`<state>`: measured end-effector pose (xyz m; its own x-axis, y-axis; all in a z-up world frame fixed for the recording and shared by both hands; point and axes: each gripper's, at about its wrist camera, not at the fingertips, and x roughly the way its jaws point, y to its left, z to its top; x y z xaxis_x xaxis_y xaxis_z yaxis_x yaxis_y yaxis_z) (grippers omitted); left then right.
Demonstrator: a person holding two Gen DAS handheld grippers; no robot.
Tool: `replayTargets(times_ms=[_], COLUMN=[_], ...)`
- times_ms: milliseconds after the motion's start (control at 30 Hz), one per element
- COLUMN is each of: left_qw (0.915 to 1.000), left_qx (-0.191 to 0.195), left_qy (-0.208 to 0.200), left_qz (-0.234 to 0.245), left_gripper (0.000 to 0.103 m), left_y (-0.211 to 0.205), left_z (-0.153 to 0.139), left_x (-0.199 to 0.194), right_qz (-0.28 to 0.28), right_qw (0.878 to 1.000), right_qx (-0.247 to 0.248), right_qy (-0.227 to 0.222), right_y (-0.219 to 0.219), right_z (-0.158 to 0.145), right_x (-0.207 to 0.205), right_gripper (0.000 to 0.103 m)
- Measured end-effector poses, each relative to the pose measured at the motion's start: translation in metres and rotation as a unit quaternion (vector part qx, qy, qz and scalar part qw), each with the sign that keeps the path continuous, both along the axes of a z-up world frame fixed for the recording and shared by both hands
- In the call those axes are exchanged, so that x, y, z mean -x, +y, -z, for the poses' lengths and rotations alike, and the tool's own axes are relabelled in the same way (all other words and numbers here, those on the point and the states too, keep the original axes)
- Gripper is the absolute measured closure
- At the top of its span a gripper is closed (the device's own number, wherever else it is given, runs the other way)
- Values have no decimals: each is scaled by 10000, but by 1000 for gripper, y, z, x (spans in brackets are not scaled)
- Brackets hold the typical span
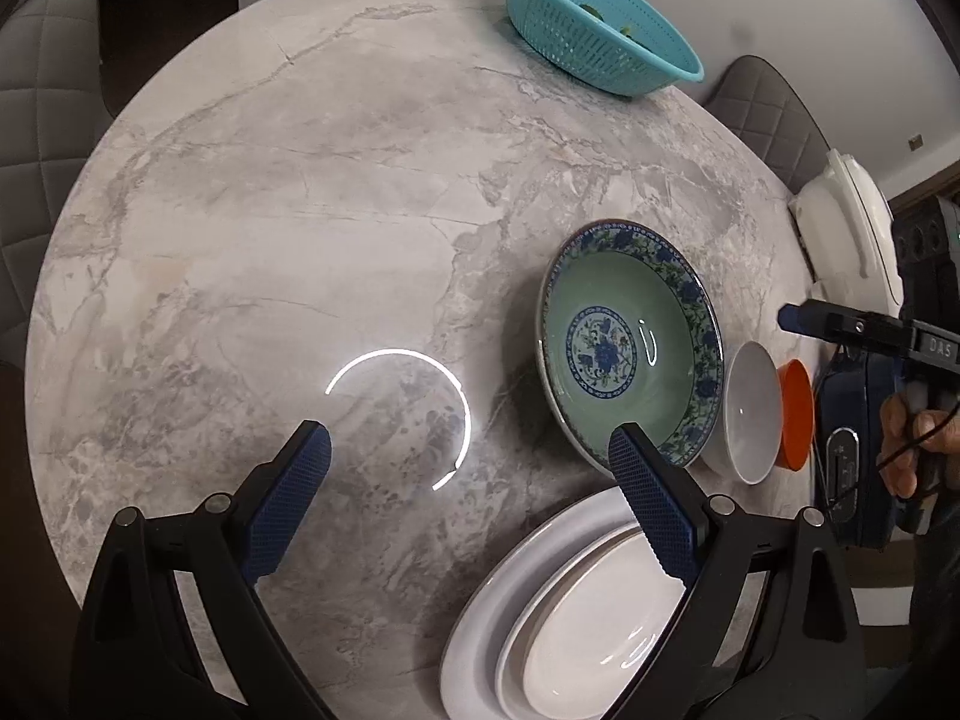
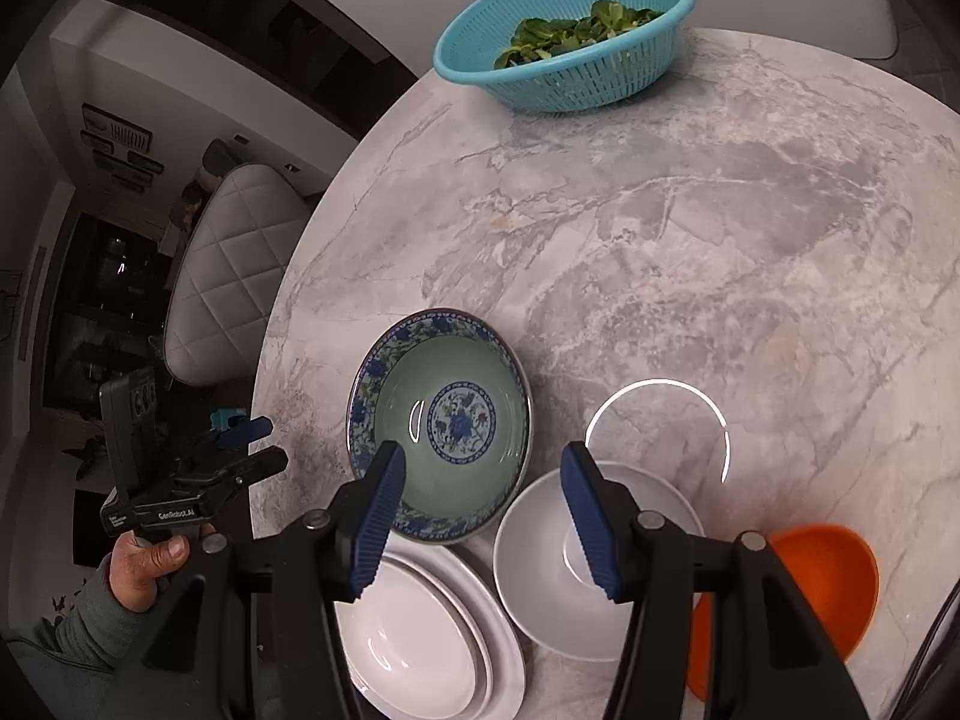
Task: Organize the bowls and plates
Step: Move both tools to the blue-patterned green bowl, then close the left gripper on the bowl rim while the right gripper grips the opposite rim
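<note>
A green bowl with a blue flower pattern (image 1: 624, 348) (image 2: 444, 420) stands on the marble table (image 1: 300, 210). To its right are a white bowl (image 1: 753, 414) (image 2: 540, 564) and an orange bowl (image 1: 798, 414) (image 2: 828, 576). Two white oval plates (image 1: 576, 630) (image 2: 420, 642) lie stacked in front of the green bowl. My left gripper (image 1: 468, 438) hangs open over bare table left of the dishes, with nothing between its fingers. My right gripper (image 2: 483, 456) is open above the gap between the green bowl and the white bowl, holding nothing.
A teal colander (image 1: 594, 18) (image 2: 564, 30) with green leaves sits at the table's far edge. Grey quilted chairs (image 2: 228, 264) stand around the table. A white appliance (image 1: 852, 240) and a dark blue device (image 1: 852, 450) sit at the right edge.
</note>
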<state>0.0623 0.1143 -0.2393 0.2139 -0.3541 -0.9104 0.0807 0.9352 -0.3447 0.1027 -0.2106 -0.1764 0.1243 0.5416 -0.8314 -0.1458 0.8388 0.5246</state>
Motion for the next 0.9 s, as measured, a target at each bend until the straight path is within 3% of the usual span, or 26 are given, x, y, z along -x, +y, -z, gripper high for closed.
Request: replayTargets(times_ms=[233,400,633,800,900], left_qw=[9995,9991,9987,9983,9977], left_qx=[-96,-171,-113,-85,-43], left_qy=[271,319,406,472,521], left_qz=[91,216,271,326,420], left_gripper=[13,29,29,67,71], left_y=[-31,-44,-51,-57,-61], left_z=[28,37,47,54,60], left_x=[-8,-21,-33,-32,-33], right_qz=[-340,-391,-517,-577,-683], right_qw=[9983,9971,9954,9930,9913], right_qx=[64,178,374,544,674], right_qy=[467,632,720,871,897], right_y=[27,34,42,49,55], right_z=[38,53,64,77,81], right_x=[-24,-31,-37,-39,-39], right_gripper=[48,52,55,68,77])
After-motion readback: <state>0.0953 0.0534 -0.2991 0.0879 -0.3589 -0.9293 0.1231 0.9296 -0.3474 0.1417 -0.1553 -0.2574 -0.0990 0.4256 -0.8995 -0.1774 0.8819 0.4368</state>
